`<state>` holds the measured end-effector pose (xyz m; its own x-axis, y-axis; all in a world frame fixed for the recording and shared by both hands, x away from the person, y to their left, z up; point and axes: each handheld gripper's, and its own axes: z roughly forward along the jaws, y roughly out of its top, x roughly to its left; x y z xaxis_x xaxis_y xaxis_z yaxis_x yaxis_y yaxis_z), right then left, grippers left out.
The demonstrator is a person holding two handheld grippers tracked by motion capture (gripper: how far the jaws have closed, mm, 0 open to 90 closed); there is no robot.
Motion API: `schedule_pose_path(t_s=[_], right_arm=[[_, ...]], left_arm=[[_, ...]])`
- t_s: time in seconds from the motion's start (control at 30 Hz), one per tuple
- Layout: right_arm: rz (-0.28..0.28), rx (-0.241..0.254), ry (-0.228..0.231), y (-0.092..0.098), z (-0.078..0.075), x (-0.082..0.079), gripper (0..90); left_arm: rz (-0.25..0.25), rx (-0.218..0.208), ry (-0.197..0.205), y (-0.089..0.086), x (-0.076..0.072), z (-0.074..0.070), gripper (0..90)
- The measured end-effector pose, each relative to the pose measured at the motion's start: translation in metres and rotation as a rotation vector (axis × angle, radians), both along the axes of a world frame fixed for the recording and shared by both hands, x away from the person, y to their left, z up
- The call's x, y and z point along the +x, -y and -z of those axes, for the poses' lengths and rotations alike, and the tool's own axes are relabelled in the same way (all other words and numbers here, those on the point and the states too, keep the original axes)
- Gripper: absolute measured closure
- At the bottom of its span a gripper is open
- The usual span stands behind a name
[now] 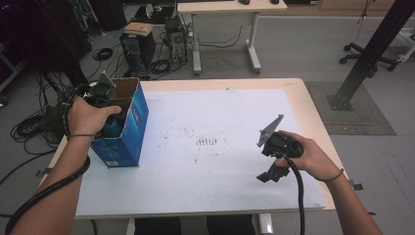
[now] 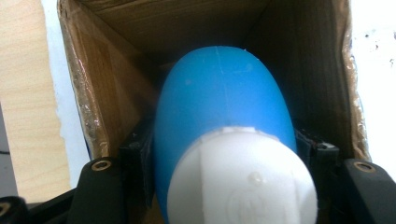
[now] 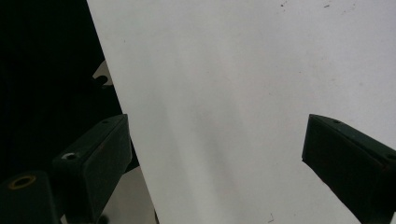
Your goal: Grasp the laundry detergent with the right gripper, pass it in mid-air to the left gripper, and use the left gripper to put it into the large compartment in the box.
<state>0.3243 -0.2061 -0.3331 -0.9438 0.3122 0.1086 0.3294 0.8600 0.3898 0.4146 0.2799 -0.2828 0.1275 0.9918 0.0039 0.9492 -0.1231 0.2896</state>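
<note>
At counter's left edge, our left gripper (image 2: 219, 154) pinches the blue bottle (image 2: 224, 107), its body already inside the open cardboard box (image 1: 128, 122); release and withdrawal look left to do. Right gripper (image 3: 215, 154) hangs spread, holding nothing, over the white counter (image 3: 243, 93).

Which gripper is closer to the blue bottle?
Left. The left gripper is clamped on the blue bottle inside the blue box. The right gripper hangs open over the white sheet, far across the table.
</note>
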Motion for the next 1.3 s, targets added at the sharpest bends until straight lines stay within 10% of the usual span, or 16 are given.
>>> schedule_pose_path(t_s=[1.3], right_arm=[[0.01,-0.009,0.003,0.0027,0.0009,-0.0018,8.2]], left_arm=[[-0.016,-0.012,0.013,-0.0003,-0.0014,-0.0054,28.9]])
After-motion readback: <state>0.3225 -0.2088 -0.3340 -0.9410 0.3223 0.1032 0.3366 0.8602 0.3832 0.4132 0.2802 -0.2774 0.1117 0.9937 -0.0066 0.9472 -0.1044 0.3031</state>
